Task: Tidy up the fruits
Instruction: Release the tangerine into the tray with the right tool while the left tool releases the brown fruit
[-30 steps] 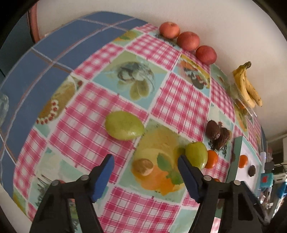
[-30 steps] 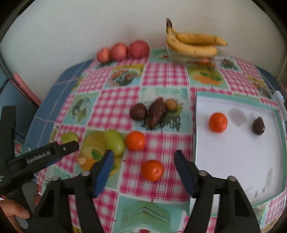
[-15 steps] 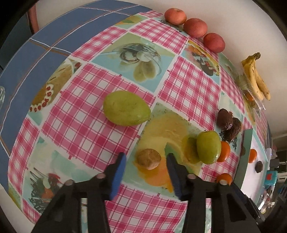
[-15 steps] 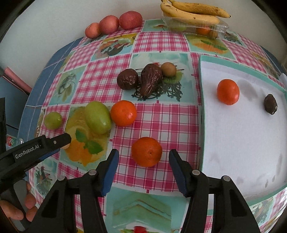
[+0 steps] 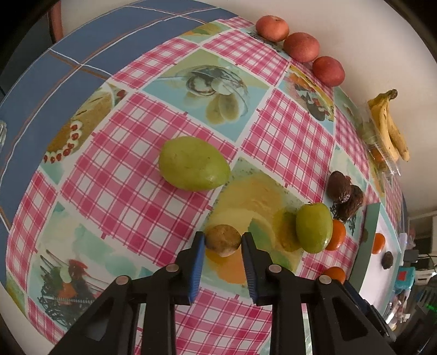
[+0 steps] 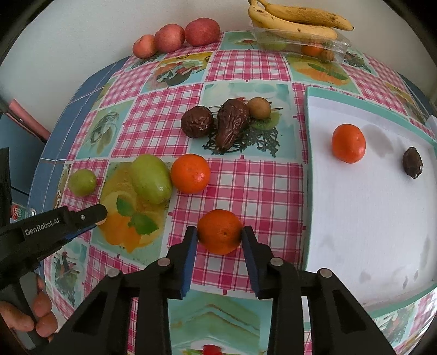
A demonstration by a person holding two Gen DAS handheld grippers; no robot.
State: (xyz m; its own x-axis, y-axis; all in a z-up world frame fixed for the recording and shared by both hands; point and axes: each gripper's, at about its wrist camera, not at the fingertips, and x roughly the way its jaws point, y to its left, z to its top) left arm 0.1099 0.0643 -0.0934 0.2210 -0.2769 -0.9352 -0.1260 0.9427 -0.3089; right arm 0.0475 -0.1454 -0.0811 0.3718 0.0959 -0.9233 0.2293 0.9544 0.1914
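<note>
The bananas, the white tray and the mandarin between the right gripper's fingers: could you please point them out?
Bananas (image 6: 297, 20): right wrist view, middle of the bunch.
White tray (image 6: 368, 218): right wrist view, bare floor.
Mandarin (image 6: 220, 230): right wrist view, its front face.

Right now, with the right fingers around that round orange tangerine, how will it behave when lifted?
The round orange tangerine looks glossy, so it may slip. Being round, it would probably roll if released. The closing right gripper touches its sides; the soft-looking peel may dent.
</note>
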